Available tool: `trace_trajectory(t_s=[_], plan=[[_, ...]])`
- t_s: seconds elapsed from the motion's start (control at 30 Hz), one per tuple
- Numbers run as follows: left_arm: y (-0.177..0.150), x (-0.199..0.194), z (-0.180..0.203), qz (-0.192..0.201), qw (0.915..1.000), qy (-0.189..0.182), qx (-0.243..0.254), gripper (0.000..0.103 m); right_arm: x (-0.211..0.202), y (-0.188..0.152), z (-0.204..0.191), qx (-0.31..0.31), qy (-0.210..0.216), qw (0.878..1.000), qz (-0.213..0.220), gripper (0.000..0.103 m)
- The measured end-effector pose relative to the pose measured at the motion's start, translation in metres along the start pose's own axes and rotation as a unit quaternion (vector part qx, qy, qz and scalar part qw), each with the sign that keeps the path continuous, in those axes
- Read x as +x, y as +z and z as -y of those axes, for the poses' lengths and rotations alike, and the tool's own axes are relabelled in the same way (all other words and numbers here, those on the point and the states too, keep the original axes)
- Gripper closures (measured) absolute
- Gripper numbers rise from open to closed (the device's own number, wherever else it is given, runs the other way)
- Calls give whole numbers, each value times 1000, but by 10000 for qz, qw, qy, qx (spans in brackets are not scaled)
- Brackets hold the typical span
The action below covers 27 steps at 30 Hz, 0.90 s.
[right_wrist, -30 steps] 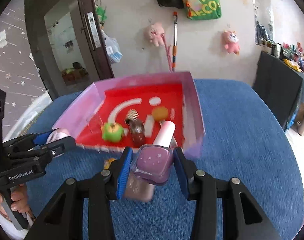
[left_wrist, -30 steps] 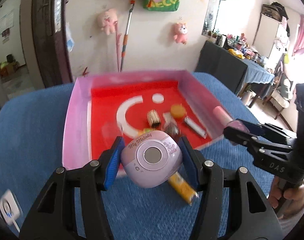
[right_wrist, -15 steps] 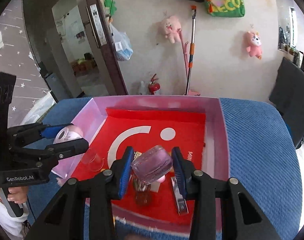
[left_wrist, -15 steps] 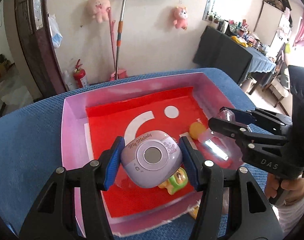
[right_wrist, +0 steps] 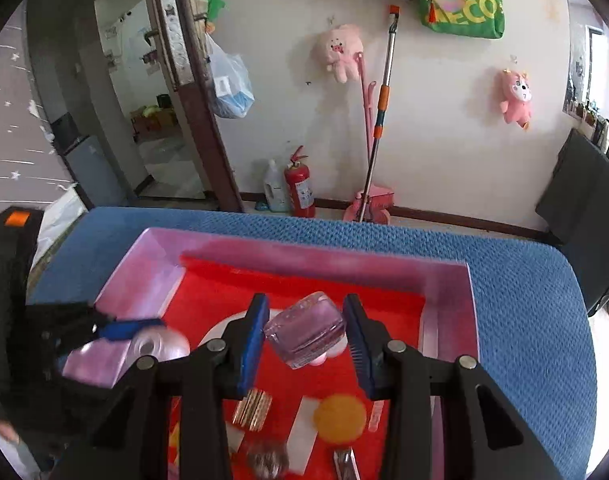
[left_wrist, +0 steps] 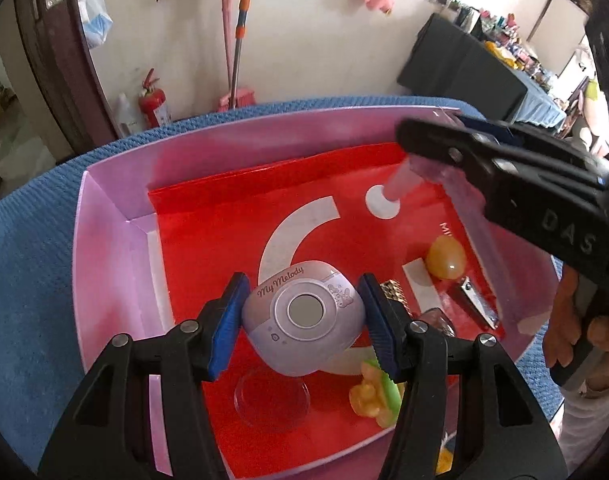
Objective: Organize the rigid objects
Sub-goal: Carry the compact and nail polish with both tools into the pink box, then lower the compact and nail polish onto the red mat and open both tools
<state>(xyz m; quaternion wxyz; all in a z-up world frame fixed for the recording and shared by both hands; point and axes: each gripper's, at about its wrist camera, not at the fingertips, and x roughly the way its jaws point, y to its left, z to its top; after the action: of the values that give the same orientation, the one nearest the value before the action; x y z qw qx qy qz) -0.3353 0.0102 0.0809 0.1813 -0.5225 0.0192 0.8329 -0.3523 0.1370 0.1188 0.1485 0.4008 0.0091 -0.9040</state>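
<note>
Lilac "My Melody" gadget (left_wrist: 303, 316) clamped in left fingers (left_wrist: 229, 326); right fingers (right_wrist: 253, 340) grip clear-pink bottle (right_wrist: 304, 330)

Below the right jaws, a blurred round thing (right_wrist: 266, 462) and the clipper (right_wrist: 344, 465) are running off the edge, and the left fingers (left_wrist: 378, 336) are hiding the toy (left_wrist: 374, 394) partly.
</note>
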Motion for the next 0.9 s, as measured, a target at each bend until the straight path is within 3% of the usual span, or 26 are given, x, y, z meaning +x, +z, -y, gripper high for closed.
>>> trace_trajectory(t_s=[0.33, 0.9], plan=[[10, 28, -6, -371, 9992, 47, -169, 49, 45, 8, -8, -198, -219, 9989, -358, 62], [11, 33, 2, -519, 9986, 100, -69, 49, 41, -29, 3, 191, 153, 9965, -796, 63]])
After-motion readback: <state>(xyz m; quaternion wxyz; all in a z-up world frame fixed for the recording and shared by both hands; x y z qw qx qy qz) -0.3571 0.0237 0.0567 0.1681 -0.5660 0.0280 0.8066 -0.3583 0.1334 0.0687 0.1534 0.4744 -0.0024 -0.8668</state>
